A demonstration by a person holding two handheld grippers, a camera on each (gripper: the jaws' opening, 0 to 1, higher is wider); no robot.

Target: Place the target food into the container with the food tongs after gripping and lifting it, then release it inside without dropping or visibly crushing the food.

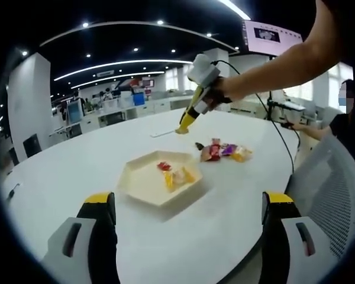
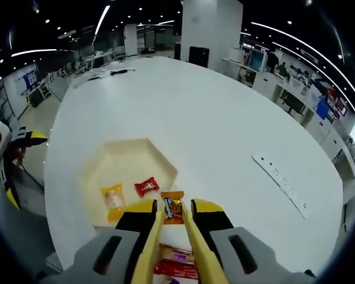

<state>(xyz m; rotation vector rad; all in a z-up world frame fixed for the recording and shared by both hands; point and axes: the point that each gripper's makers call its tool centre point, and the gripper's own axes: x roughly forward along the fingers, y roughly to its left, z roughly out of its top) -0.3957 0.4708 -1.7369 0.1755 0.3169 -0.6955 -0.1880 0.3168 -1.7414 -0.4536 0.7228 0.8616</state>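
- Now, in the right gripper view your right tool (image 2: 172,214) is clamped on an orange-wrapped snack (image 2: 172,207), pinched upright between the yellow tips and lifted off the table (image 2: 225,130). Keep that squeeze just firm enough to hold; the wrapper looks thin and would crumple under more.
- Beneath the tool, the pile of remaining snacks (image 2: 176,263) lies near the table's edge, so rise clear of it before you travel.
- Just ahead sits the hexagonal white container (image 2: 121,157), holding a yellow packet (image 2: 113,197) and a red packet (image 2: 147,187). Carry the snack over the near rim and aim for the bare floor beyond those two.
- Lower until the wrapper is close above the floor, then part the tips slowly so it settles rather than falls.
- In the left gripper view your left tool (image 1: 189,207) stands wide open and empty, on the near side of the container (image 1: 136,188). Hold it back from the rim, out of the right tool's (image 1: 182,130) path.
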